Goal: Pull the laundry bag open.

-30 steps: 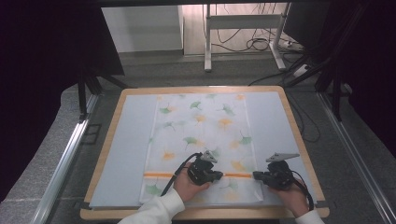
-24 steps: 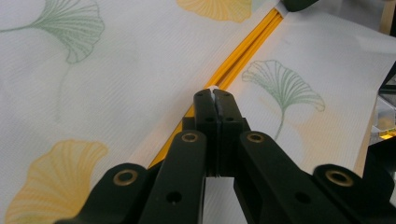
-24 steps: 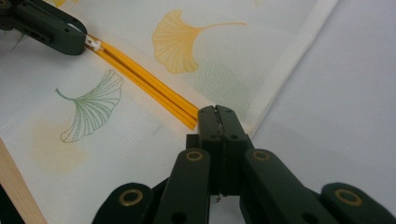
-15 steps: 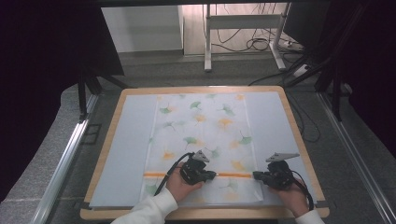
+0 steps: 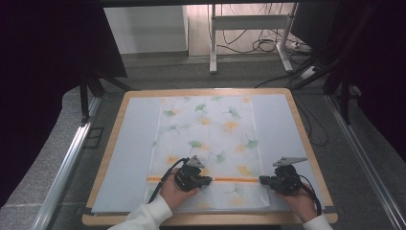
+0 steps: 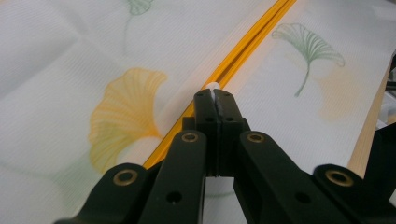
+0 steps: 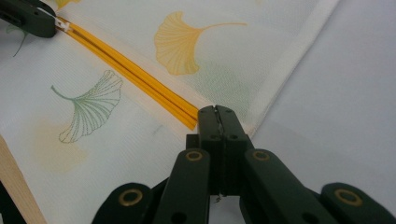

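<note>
Compared with one second ago, the left hand-held gripper (image 5: 207, 180) has moved along the orange zipper (image 5: 234, 180) toward 9 o'clock, and the white zipper pull (image 6: 213, 87) pinched between its closed jaws has moved with it. The right hand-held gripper (image 5: 263, 180) has stayed at the zipper's end, its jaws closed on the fabric there. The white bag (image 5: 210, 139), printed with ginkgo leaves, lies flat in the middle of the worktop (image 5: 306, 143) on a pale grey mat (image 5: 124, 158). At 12 o'clock, behind the worktop, are cables (image 5: 258, 45) on the floor.
</note>
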Tool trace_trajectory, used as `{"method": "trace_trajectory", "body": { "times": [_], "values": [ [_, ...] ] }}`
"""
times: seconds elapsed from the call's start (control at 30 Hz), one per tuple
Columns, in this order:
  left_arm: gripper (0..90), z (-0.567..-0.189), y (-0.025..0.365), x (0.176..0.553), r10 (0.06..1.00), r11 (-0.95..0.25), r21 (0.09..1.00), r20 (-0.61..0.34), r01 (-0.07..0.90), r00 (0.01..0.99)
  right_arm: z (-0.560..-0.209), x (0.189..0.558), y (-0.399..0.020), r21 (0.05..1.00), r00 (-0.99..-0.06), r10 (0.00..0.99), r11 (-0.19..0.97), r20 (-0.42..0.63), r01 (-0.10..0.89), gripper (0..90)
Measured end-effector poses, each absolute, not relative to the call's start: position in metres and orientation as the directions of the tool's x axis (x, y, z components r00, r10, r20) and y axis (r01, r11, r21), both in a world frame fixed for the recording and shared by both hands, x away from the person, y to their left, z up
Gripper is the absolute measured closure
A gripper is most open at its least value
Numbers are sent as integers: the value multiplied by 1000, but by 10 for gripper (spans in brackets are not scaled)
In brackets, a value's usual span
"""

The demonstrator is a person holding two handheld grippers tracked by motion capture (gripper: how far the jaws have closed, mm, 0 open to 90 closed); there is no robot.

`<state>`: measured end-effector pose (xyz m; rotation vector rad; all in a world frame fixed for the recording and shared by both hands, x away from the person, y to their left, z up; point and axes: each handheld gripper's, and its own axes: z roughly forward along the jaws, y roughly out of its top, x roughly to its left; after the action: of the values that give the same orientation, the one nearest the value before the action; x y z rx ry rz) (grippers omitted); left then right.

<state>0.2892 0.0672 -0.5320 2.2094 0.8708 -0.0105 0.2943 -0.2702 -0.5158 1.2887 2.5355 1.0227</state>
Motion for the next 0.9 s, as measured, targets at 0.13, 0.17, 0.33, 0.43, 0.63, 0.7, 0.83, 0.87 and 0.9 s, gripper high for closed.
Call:
{"method": "trace_trajectory", "body": {
  "times": [0.13,0.17,0.33,0.43,0.63,0.7,0.83,0.87,0.9],
  "values": [
    [900,-532,76,287,589,-487,644,-257,591,766,-516,294,-270,617,-633,752,412,185,670,899],
    [900,-532,78,286,592,-487,643,-255,591,765,-516,294,-270,617,-633,752,413,183,670,899],
    [900,-532,88,284,603,-478,643,-254,598,756,-516,294,-270,615,-633,752,414,185,671,899],
    [900,-533,95,282,612,-472,642,-254,604,749,-516,295,-270,614,-633,751,414,186,672,898],
    [900,-533,111,279,627,-466,635,-254,616,736,-515,295,-270,611,-632,752,413,190,675,898],
    [900,-533,117,278,637,-453,636,-259,625,726,-515,295,-270,612,-633,751,414,189,674,899],
    [900,-534,135,276,660,-430,631,-267,645,702,-515,295,-270,611,-632,752,413,190,675,898],
    [900,-534,139,275,664,-426,631,-269,649,697,-516,295,-270,612,-633,750,413,191,674,899],
    [900,-535,142,275,666,-427,629,-267,649,697,-516,295,-271,614,-632,751,411,192,674,898]
  ]
}}
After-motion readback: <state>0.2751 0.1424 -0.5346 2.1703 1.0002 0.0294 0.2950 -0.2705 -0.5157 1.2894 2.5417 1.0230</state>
